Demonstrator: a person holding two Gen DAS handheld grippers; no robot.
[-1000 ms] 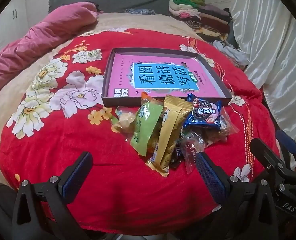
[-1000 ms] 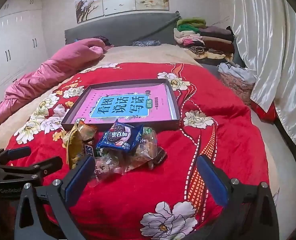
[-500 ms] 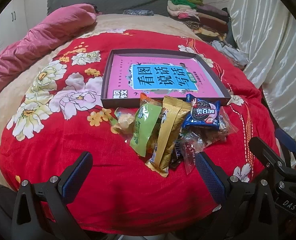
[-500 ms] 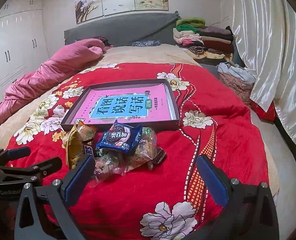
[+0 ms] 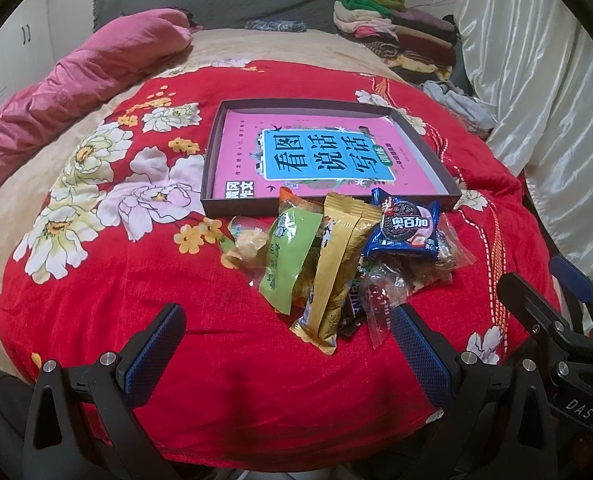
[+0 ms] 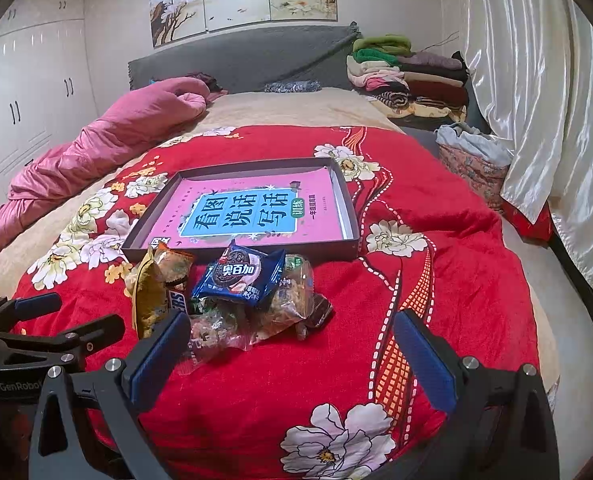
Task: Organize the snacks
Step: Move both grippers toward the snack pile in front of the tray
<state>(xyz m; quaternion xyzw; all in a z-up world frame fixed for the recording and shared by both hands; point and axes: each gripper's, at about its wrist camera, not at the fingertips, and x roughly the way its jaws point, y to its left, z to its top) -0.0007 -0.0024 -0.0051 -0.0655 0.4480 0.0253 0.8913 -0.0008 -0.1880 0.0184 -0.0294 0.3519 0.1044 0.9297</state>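
Bed [image 5: 256,44]: fills both views; beige sheet runs to a grey headboard at top centre.

Red floral blanket [image 5: 136,320]: covers the near half of the bed and carries all task items.

Pink quilt [image 6: 108,136]: bunched along the left edge of the frame in both views.

White curtain [image 6: 536,100]: hangs down the right edge of the frame.

Folded clothes stack [image 6: 408,76]: upper right of the frame, beside the headboard.

Shallow dark box [image 5: 436,150]: centre of the frame, flat on the blanket. A pink book [image 5: 316,148] with a blue title panel lies inside it.

Snack pile [image 5: 336,264]: on the blanket, touching the near wall of the box, just below frame centre. Visible members:
- gold packet [image 5: 340,268], long, tilted, on top of the pile;
- green packet [image 5: 290,258], touching the gold packet on its left;
- blue cookie packet [image 6: 240,276], on top at the right of the pile in the left wrist view;
- clear bags at the near and right edges, contents not legible.

Left gripper [image 5: 288,344]: lower edge of the frame, near the pile; jaws spread wide, holding nothing.

Right gripper [image 6: 292,348]: lower edge of the frame, jaws spread wide, empty; its left finger overlaps the pile's near edge in the right wrist view, contact not determinable.
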